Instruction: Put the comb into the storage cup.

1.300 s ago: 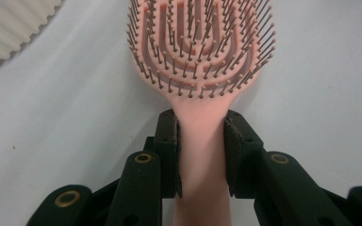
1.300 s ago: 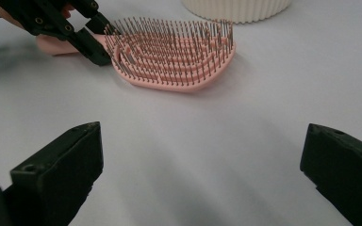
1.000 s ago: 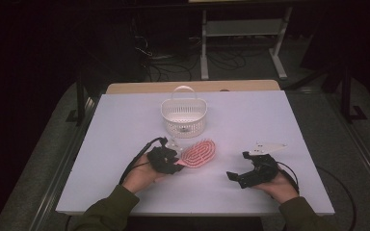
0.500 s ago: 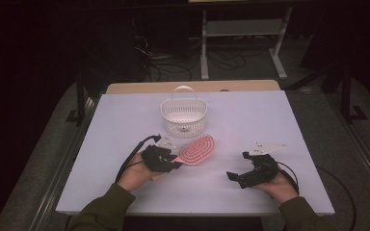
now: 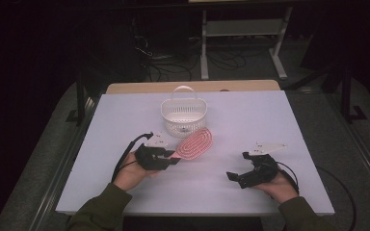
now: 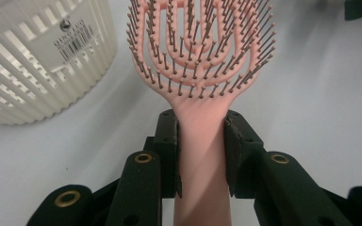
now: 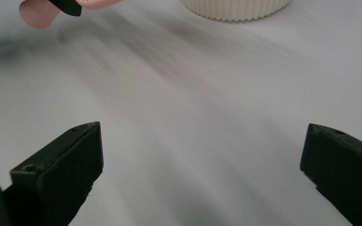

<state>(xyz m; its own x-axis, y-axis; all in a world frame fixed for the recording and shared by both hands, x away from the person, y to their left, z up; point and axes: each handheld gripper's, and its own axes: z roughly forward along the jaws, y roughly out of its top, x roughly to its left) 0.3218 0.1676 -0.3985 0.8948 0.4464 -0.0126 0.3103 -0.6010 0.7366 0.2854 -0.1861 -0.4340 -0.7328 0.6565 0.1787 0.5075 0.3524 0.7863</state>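
Pads (image 6: pixel 168 141) of the left gripper (image 5: pixel 169 157) clamp the pink hairbrush (image 6: pixel 200 70) by its handle, just beside the white basket (image 5: pixel 184 114); bristles may snag its rim. Right gripper (image 5: pixel 240 174) rests spread wide, holding nothing, on the table (image 5: pixel 270 115).

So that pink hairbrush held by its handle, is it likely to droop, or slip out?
Probably neither. The hairbrush looks like one moulded plastic piece, and its head stays straight out from the left tongs, so it seems stiff. The open, slotted head suggests it is light. The smooth handle might slide a little, though both pads press flat on its sides.
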